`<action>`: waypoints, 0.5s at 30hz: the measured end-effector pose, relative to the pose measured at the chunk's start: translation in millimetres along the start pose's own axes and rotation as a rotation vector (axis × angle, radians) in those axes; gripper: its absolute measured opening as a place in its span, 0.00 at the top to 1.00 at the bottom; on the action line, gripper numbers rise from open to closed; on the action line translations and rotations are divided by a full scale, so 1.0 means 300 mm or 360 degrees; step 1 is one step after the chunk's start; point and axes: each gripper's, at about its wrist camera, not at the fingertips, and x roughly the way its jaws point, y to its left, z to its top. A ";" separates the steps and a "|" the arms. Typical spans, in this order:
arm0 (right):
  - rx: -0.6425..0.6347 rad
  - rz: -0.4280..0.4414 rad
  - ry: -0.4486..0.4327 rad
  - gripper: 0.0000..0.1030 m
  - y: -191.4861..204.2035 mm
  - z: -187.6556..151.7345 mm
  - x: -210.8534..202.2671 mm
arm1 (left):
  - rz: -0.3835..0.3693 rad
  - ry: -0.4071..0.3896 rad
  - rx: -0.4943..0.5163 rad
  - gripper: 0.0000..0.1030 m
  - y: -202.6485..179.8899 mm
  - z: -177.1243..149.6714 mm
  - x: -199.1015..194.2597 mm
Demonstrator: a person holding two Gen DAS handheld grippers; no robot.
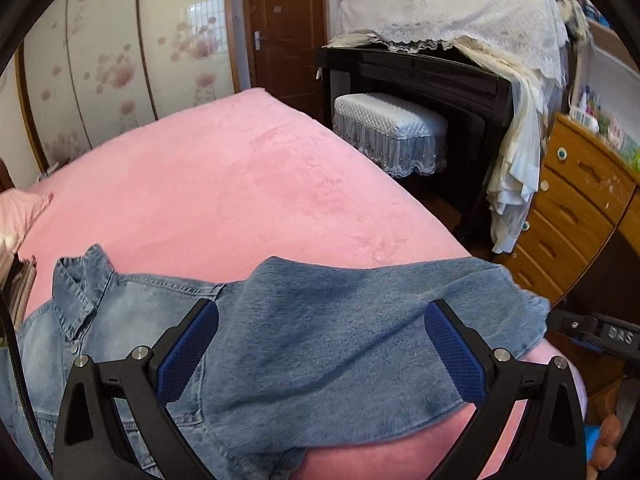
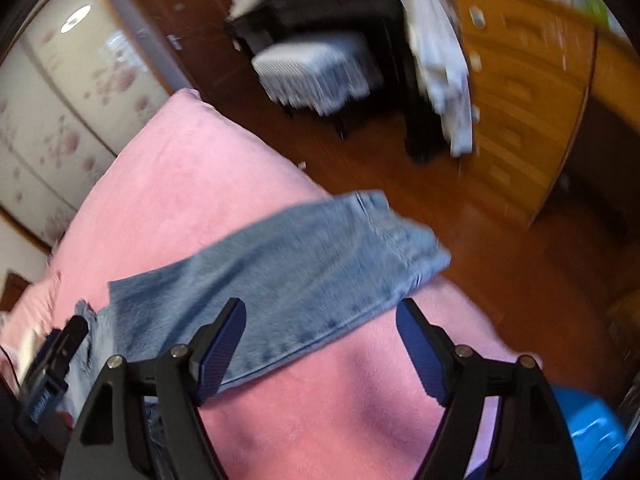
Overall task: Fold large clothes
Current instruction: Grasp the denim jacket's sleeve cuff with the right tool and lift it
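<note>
- Lying on the pink bed (image 1: 208,184), near its edge on the floor side, is the denim jacket (image 1: 132,320), with the collar (image 1: 80,280) toward the pillow end.
- One sleeve (image 2: 288,264) stretches out from the body across the blanket, and its cuff (image 2: 404,232) hangs a little over the bed edge above the wooden floor.
- The left tongs (image 1: 320,344) stand wide, both blue pads clear, hovering above the sleeve cloth; nothing is pinched between them.
- The right tongs (image 2: 320,344) are also wide and empty, with the lower hem of the sleeve showing between the two fingers; this picture is blurred.
- I judge that both tongs point down at the sleeve because it must be folded in over the body first.
- The overhanging cuff may slide off the bed if only one end is lifted.
</note>
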 end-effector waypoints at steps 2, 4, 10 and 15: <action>0.0095 0.0024 0.0062 0.29 -0.032 -0.006 0.055 | 0.0009 0.0000 0.0056 0.01 -0.037 -0.019 0.024; 0.0215 0.0063 0.0132 0.30 -0.077 -0.011 0.117 | 0.0001 0.0022 0.0084 0.01 -0.061 -0.028 0.046; 0.0427 0.0125 0.0105 0.35 -0.143 -0.015 0.211 | -0.0064 0.0112 0.0115 0.01 -0.069 -0.043 0.056; 0.0358 0.0059 0.0020 0.84 -0.115 -0.018 0.204 | 0.0001 0.0103 0.0142 0.01 -0.051 -0.047 0.018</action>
